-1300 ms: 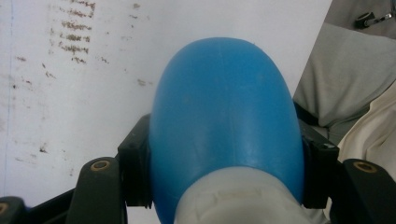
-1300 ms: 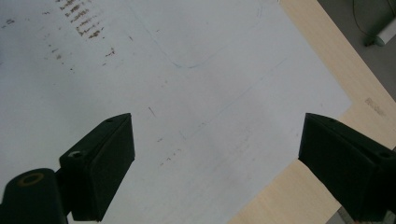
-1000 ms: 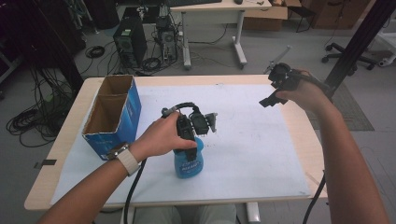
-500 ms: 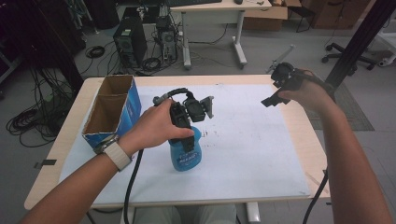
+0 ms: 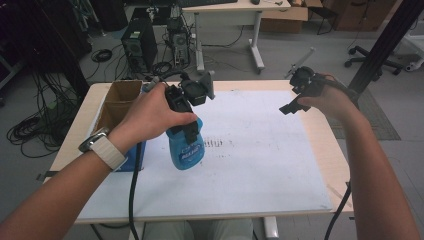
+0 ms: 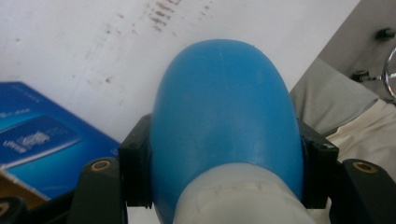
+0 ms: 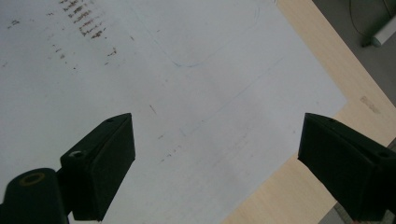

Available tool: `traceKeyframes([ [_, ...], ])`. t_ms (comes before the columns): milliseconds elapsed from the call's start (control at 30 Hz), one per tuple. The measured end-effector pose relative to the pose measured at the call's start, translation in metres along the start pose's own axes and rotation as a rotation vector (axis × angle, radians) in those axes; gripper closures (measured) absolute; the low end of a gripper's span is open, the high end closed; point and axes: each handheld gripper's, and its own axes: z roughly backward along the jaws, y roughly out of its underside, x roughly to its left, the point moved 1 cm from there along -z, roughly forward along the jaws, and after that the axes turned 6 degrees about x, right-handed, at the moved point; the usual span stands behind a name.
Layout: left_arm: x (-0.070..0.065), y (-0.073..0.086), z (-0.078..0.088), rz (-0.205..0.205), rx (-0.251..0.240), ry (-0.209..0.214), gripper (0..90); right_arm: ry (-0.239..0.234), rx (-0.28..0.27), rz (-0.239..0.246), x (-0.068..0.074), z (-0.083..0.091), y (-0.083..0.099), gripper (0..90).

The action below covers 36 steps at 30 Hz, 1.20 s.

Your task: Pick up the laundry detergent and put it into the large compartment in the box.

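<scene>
Two grippers: the left gripper (image 5: 189, 131) has its fingers clamped on a blue bottle (image 5: 186, 147) beside the box (image 5: 120, 107); the right gripper (image 5: 292, 102) hangs wide open above the worktop (image 5: 320, 145)

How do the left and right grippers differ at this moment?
The left gripper is shut on the blue bottle; the right gripper is open and holds nothing. The left is over the white mat beside the box; the right is by the table's right edge. Both are raised off the table.
</scene>
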Motion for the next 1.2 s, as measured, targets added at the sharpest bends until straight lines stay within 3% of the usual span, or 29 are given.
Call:
traceKeyframes([
  [400,0.026,0.009,0.038,0.141,-0.012,-0.023,37.2,-0.002,0.001,0.004,0.000,-0.001,-0.003,10.8],
  [733,0.048,0.017,0.069,0.260,-0.026,-0.016,37.3,-0.001,0.006,0.007,0.000,-0.002,-0.005,10.8],
  [967,0.066,0.026,0.085,0.367,-0.040,0.000,37.3,-0.001,0.007,0.009,-0.001,-0.003,-0.007,10.8],
  [1200,0.083,0.035,0.094,0.456,-0.047,-0.017,37.3,-0.003,0.008,0.010,0.000,-0.004,-0.008,10.8],
])
